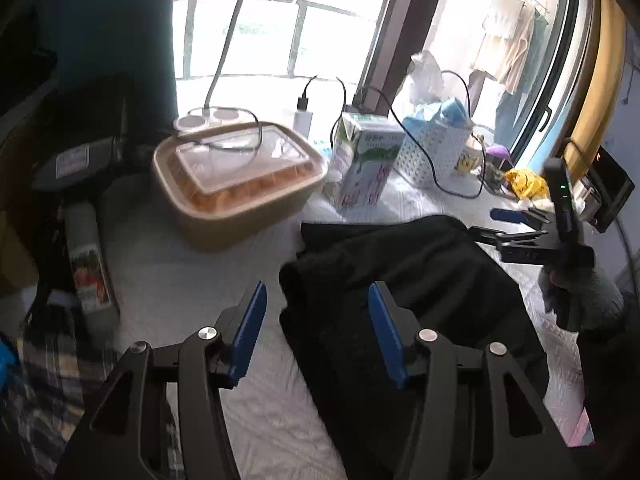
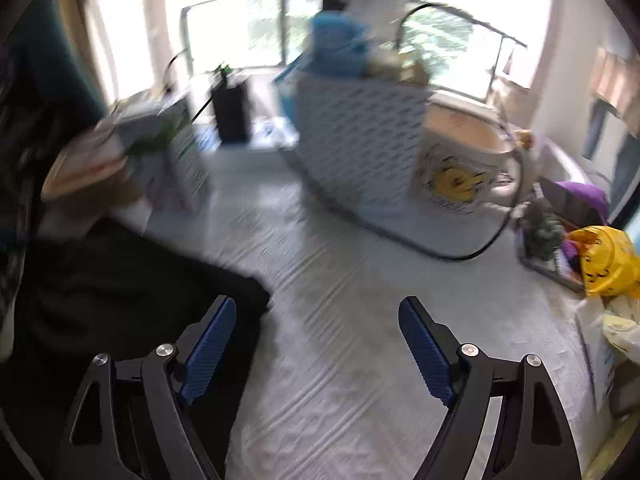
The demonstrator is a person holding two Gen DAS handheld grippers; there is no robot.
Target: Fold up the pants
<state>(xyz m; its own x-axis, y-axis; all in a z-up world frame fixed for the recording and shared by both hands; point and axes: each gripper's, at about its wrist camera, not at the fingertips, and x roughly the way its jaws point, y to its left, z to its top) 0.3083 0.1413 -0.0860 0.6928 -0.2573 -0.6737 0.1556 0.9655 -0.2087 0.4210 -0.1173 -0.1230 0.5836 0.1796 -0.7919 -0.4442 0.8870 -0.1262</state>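
The black pants (image 1: pixel 404 280) lie folded in a thick bundle on the white quilted cover (image 1: pixel 192 280). My left gripper (image 1: pixel 316 320) is open just above the bundle's left edge, its right finger over the cloth, its left finger over the cover. The right gripper (image 1: pixel 516 224) shows in the left wrist view past the bundle's far right corner, held in a gloved hand. In the blurred right wrist view the right gripper (image 2: pixel 320 340) is open and empty, with the pants (image 2: pixel 120 300) at its left finger.
A lidded food container (image 1: pixel 240 176), a milk carton (image 1: pixel 364 160), a white perforated basket (image 1: pixel 436 152) and cables stand at the back. A yellow bag (image 2: pixel 608 260) and a printed cup (image 2: pixel 460 172) lie right. A plaid cloth (image 1: pixel 52 392) lies at the left.
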